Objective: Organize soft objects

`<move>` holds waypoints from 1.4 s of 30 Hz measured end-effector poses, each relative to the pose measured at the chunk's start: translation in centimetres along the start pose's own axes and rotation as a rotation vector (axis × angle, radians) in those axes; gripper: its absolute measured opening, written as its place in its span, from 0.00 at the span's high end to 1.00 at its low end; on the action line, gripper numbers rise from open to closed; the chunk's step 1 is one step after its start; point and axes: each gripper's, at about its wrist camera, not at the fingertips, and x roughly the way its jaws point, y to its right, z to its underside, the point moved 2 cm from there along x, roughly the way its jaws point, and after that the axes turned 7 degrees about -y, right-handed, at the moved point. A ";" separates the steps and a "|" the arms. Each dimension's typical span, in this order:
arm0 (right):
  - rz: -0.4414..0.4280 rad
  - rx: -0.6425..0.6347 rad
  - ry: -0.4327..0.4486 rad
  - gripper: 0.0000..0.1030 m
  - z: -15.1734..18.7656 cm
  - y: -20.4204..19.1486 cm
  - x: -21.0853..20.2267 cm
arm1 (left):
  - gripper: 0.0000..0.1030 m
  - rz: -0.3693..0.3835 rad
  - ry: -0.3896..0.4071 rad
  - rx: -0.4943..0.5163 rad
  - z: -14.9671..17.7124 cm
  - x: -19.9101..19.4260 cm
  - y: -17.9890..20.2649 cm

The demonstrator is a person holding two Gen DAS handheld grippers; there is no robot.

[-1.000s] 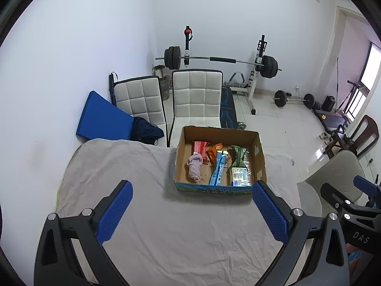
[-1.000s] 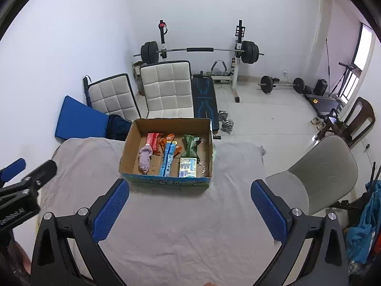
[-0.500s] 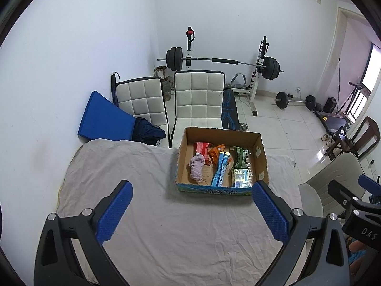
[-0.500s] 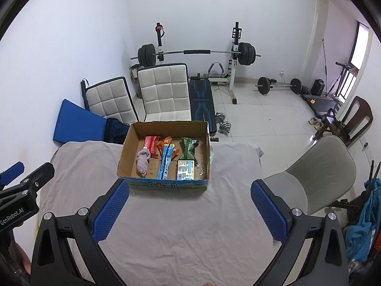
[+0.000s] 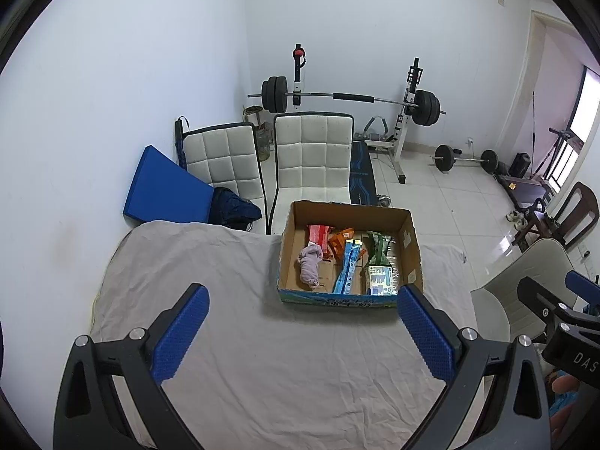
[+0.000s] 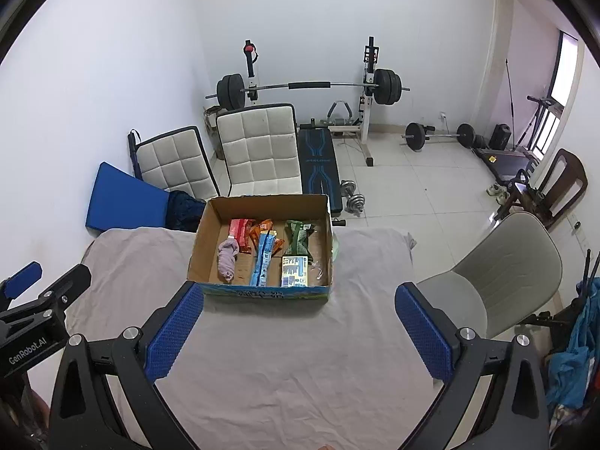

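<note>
An open cardboard box point(image 5: 410, 247) point(image 6: 200, 236) stands at the far side of a table under a grey cloth point(image 5: 262, 356) point(image 6: 281, 367). In it lie a crumpled lilac cloth point(image 5: 310, 264) point(image 6: 228, 258), a red packet point(image 5: 318, 233), an orange packet point(image 5: 339, 242), a blue packet point(image 5: 347, 270) point(image 6: 262, 258), a green packet point(image 5: 378, 249) point(image 6: 298, 238) and a white-blue packet point(image 5: 380, 279) point(image 6: 294, 275). My left gripper point(image 5: 302, 328) is open and empty, back from the box. My right gripper point(image 6: 298, 324) is open and empty, just before the box front.
Two white padded chairs point(image 5: 311, 165) point(image 6: 174, 167) and a blue mat point(image 5: 165, 187) stand behind the table. A beige chair point(image 6: 502, 273) is at the right. A barbell rack point(image 6: 307, 86), bench and dumbbells point(image 6: 352, 200) fill the floor beyond.
Both grippers drifted slightly, so the box sits a little differently in each view. Both stay open and empty. Nothing in the box moved.
</note>
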 end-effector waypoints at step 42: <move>0.002 0.001 -0.024 0.00 0.3 0.8 1.8 | 0.00 0.014 -0.020 -0.012 0.4 1.0 1.5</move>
